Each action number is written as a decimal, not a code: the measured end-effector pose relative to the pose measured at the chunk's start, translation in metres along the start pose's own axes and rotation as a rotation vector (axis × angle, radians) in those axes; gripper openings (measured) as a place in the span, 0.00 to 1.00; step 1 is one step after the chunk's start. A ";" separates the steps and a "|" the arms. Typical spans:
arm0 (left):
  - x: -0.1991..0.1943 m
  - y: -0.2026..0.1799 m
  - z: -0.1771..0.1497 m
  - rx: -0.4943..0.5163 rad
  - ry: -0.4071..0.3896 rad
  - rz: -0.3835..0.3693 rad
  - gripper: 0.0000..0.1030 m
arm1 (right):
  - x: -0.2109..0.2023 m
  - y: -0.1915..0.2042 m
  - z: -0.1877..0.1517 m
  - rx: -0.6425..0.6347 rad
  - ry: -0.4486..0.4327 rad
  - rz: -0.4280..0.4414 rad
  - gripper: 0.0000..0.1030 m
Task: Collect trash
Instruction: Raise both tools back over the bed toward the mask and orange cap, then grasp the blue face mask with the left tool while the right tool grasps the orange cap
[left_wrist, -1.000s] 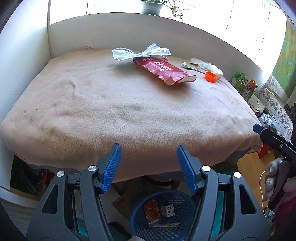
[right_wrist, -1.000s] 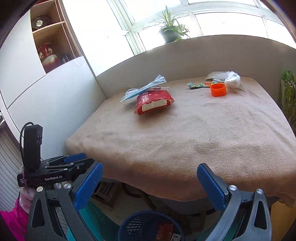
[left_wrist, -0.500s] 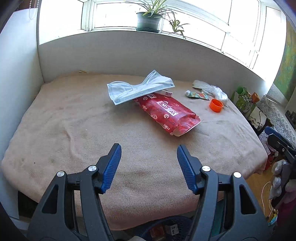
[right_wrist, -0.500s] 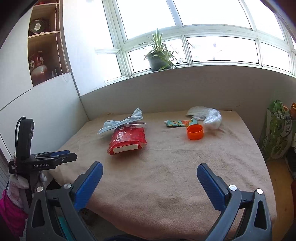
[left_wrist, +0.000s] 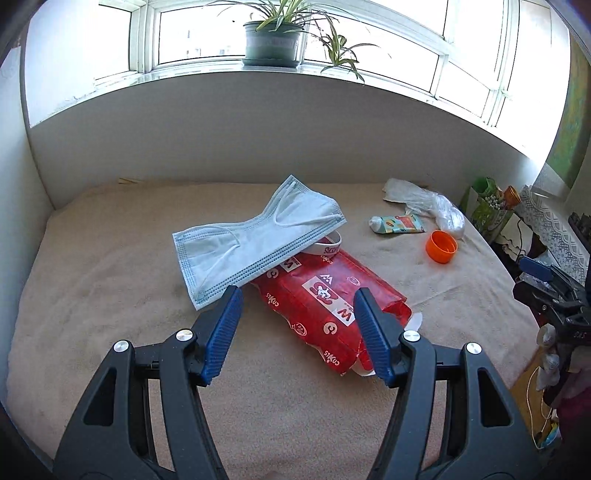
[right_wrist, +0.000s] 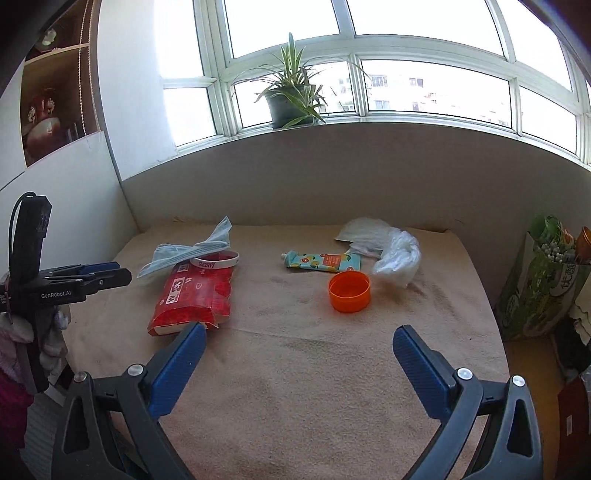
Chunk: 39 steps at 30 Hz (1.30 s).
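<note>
Five or six bits of trash lie on the blanket-covered desk (right_wrist: 295, 369): a face mask (left_wrist: 255, 240) draped over a red snack bag (left_wrist: 332, 299) near the middle, and a tube (right_wrist: 321, 261), orange cap (right_wrist: 349, 291) and crumpled plastic (right_wrist: 397, 258) toward the far right corner. The left gripper (left_wrist: 297, 332) hangs empty, jaws apart around the bag, probably lining up a grasp; the right gripper (right_wrist: 299, 365), wide open, holds nothing. A white band (right_wrist: 216, 260) sits half-hidden under the mask; no bin shows.

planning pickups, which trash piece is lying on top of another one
The pale blue face mask: it lies across the red snack bag; the other pieces lie directly on the blanket.
</note>
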<state>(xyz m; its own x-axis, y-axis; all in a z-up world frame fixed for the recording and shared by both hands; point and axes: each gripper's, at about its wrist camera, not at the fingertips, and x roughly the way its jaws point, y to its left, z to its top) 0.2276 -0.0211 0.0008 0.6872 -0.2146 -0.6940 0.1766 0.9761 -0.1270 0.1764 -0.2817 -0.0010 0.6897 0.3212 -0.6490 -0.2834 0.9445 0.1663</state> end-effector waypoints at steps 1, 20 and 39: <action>0.005 0.001 0.004 0.004 0.004 0.003 0.62 | 0.006 -0.003 0.002 0.009 0.012 0.000 0.95; 0.088 0.010 0.029 0.114 0.157 0.042 0.41 | 0.103 -0.022 0.023 -0.004 0.157 -0.034 0.80; 0.085 0.039 0.029 -0.001 0.113 0.008 0.04 | 0.144 -0.039 0.024 0.069 0.247 -0.063 0.47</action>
<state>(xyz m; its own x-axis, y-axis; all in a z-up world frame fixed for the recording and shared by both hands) 0.3134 -0.0022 -0.0422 0.6047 -0.2011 -0.7707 0.1700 0.9779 -0.1217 0.3025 -0.2711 -0.0834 0.5184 0.2433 -0.8198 -0.1930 0.9672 0.1650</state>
